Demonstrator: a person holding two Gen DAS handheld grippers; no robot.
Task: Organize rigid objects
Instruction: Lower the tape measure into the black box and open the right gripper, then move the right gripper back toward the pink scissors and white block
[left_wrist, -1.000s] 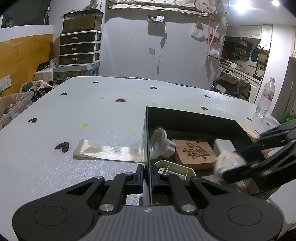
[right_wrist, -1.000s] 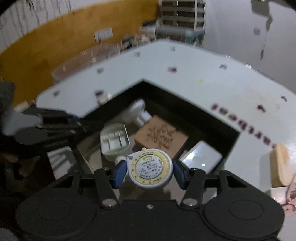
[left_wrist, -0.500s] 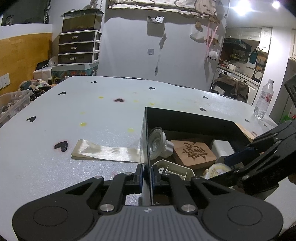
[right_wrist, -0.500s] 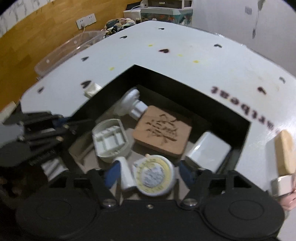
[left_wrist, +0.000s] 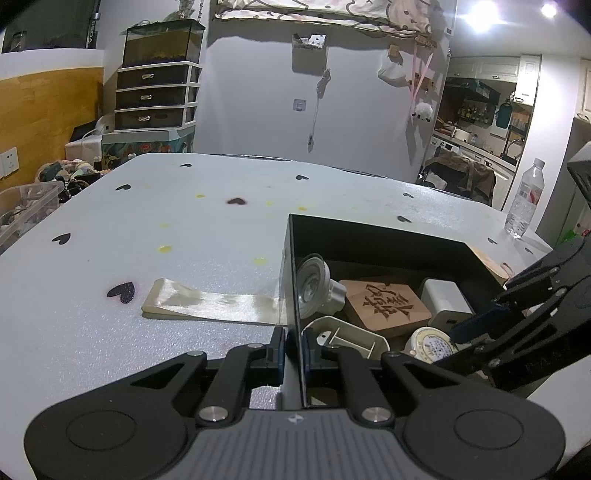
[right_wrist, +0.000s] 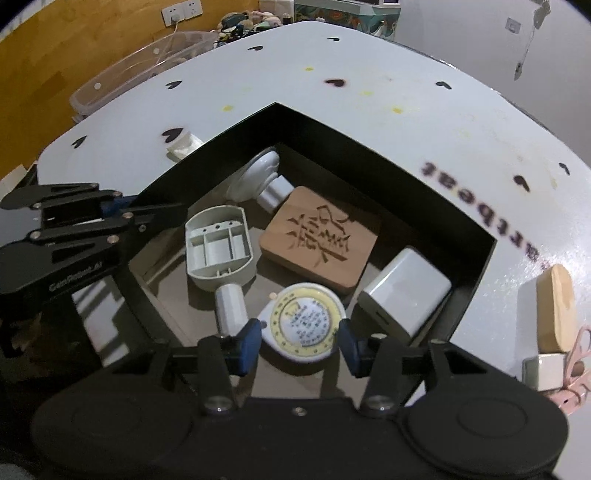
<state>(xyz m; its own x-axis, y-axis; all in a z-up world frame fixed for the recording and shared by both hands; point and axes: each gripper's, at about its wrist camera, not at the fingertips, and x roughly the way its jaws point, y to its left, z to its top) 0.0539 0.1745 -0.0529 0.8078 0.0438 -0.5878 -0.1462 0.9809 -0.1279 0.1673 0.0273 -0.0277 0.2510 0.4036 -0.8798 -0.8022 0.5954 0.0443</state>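
The right gripper (right_wrist: 299, 341) hangs low inside a black box (right_wrist: 369, 155), its blue pads either side of a round tape measure (right_wrist: 303, 325) with a yellow ring; the jaws are closing, yet a thin gap shows at each pad, so they are not pressing on it. The tape measure lies on the box floor at the near side. The left gripper (left_wrist: 295, 350) is pinched narrow on the box's left wall, holding the box steady. Inside the box, beyond the tape measure, lies a carved wooden block (right_wrist: 321, 240); to the block's right a white charger (right_wrist: 404, 291), to its left a grey plastic shell (right_wrist: 219, 249) with a stubby handle, and behind it a white round fitting (right_wrist: 258, 177). Outside the box, to its right on the white table (right_wrist: 424, 122), rest a wooden oval piece (right_wrist: 556, 308) and a small white cube (right_wrist: 545, 371). The likely risks: closing jaws may catch the tape measure again and lift it as the hand withdraws, or a pad may nudge the charger or the shell's handle, both just beside it. If the left grip slackens, the box could slide.
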